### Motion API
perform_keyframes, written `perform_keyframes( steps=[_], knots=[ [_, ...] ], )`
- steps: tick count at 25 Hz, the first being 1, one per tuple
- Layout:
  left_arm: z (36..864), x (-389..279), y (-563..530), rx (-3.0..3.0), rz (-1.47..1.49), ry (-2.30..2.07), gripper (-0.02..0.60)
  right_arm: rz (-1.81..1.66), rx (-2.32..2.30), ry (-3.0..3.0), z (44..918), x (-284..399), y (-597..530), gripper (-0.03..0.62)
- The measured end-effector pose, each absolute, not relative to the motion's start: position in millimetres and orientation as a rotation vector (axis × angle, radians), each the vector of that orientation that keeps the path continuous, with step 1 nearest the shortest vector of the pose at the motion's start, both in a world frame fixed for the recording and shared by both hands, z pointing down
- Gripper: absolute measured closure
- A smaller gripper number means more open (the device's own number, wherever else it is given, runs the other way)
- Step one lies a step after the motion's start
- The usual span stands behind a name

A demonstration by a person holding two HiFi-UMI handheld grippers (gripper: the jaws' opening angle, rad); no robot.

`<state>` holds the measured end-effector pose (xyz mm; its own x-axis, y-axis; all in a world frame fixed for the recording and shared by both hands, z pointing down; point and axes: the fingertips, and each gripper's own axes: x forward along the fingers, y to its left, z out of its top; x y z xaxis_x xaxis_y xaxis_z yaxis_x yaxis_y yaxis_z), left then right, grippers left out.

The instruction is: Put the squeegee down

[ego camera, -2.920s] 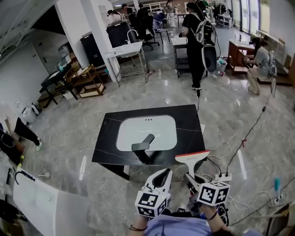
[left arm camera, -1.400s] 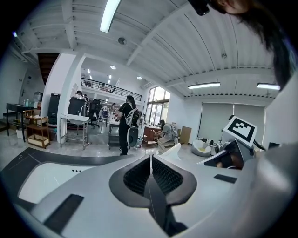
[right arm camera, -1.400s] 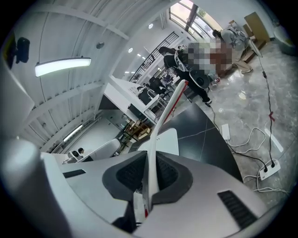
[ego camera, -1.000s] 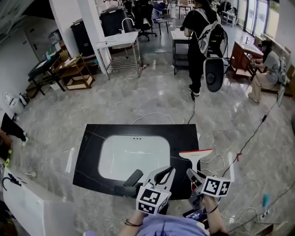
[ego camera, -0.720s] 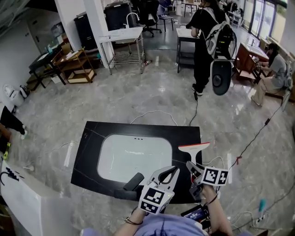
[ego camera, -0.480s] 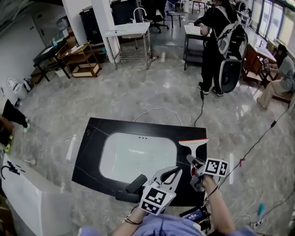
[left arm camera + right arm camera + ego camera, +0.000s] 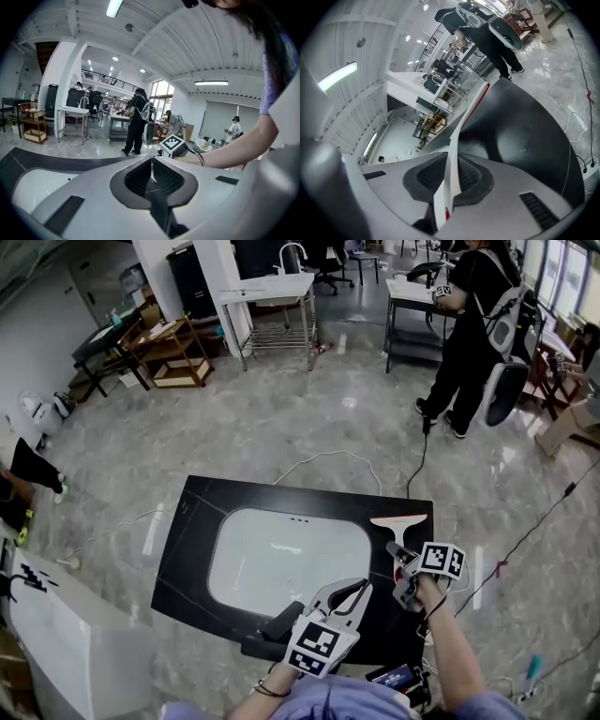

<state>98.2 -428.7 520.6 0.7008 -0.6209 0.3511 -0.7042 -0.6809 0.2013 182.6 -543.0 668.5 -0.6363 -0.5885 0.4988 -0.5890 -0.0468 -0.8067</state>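
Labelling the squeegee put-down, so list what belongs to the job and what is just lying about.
Job: squeegee, clamped in the right gripper; black countertop.
Lying about: white basin; faucet; left gripper, shut and empty; wire rack; bystander.

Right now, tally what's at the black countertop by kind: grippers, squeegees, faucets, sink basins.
Grippers: 2, the left gripper and the right gripper
Squeegees: 1, the white squeegee with a red edge
Faucets: 1, the dark faucet
Sink basins: 1, the white sink basin
Total: 5
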Motion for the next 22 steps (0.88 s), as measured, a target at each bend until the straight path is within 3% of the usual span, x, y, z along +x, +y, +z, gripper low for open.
perform_keyframes(
  steps=[7,8,10,14,22],
  knots=[
    [523,97,-435,2.581,0.360,-1.043,0.555,1.706,1.411,-2.018,693,198,-538,0.539],
    [523,97,-436,2.581,0.357,-1.043,0.555,1.680,1.406,-2.005,696,199,-535,0.523],
    [523,96,-437,2.582,0.356,-1.043,0.555,1.634,1.388,-2.000,698,198,-531,0.414],
    [524,96,-434,2.584,0.366,-1.038,0.555,1.513,1.412,-1.971,695,198,-525,0.343],
    [518,91,-432,2.595,0.349,-1.054,0.555,1.156,1.545,-1.836,695,214,-510,0.295]
  ],
)
